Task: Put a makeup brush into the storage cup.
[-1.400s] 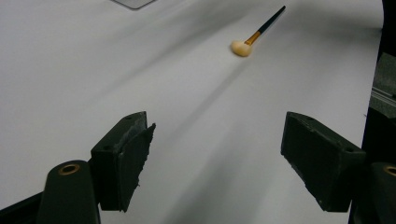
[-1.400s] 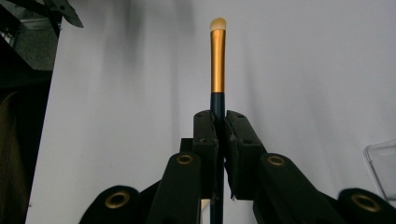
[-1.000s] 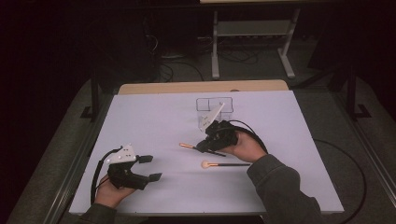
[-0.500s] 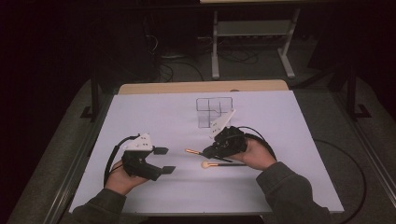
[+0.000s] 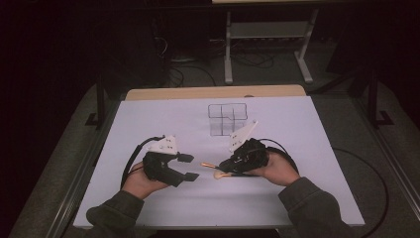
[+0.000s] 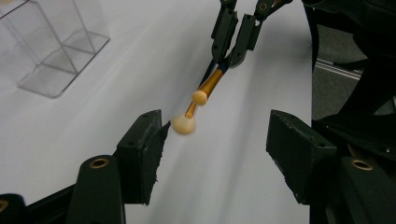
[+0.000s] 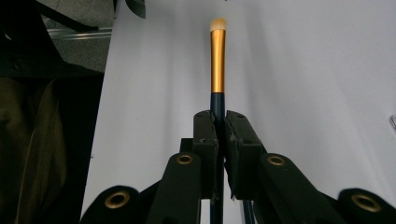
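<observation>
Gold and dark blue, the thin makeup brush with the small cream tip (image 7: 217, 60) is pinched by its dark handle in the right gripper (image 5: 224, 167), whose jaws are pressed tight on it. It is held just above the white table (image 5: 307, 148), in front of the clear plastic box with little compartments (image 5: 227, 118). A second brush with a puffy cream tip (image 6: 183, 124) seems to lie right beside it.

The left gripper (image 6: 215, 140) faces the brush tips with its jaws spread apart. They have just been closing a little, and they press on nothing yet.

To do this well, I think the right hand should keep the brush steady. The left gripper should come in slowly and straight, and close on the gold part, not on the soft tip. The right jaws should let go only once that hold is firm.
</observation>
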The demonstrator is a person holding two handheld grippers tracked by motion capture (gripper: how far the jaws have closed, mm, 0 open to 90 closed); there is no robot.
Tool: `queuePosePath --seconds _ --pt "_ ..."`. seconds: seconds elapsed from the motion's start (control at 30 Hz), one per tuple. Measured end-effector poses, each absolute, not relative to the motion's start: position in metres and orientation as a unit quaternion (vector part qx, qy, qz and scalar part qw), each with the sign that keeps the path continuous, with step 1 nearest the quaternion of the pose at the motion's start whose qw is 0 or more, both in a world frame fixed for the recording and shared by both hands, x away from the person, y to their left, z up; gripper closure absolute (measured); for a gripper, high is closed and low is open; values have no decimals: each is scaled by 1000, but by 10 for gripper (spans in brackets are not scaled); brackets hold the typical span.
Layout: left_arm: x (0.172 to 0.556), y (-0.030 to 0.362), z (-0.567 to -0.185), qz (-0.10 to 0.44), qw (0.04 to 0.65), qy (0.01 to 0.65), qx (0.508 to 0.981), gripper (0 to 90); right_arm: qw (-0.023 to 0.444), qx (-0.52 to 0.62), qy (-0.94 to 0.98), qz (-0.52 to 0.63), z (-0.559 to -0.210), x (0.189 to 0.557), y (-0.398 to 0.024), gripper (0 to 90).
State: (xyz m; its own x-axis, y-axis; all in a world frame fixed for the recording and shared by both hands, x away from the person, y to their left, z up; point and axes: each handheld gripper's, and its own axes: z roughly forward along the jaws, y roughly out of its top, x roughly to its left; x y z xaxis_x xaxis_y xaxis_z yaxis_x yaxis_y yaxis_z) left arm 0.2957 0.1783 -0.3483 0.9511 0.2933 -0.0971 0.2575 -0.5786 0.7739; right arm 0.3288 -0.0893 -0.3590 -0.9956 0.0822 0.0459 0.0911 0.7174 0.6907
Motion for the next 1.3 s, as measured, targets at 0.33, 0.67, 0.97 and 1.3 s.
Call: queuePosePath --seconds 0.33,0.67,0.97,1.3 --pt "300 157 -344 1 416 135 899 431 6 -33 -925 -379 -356 321 -90 828" --pt "303 147 -346 -20 399 113 910 539 6 -18 -924 -382 -355 315 -89 828" --pt "305 143 -346 -32 396 98 912 630 5 -9 -924 -382 -354 311 -88 828" --pt "305 140 -344 -38 386 90 917 702 2 -4 -923 -384 -352 308 -87 828"
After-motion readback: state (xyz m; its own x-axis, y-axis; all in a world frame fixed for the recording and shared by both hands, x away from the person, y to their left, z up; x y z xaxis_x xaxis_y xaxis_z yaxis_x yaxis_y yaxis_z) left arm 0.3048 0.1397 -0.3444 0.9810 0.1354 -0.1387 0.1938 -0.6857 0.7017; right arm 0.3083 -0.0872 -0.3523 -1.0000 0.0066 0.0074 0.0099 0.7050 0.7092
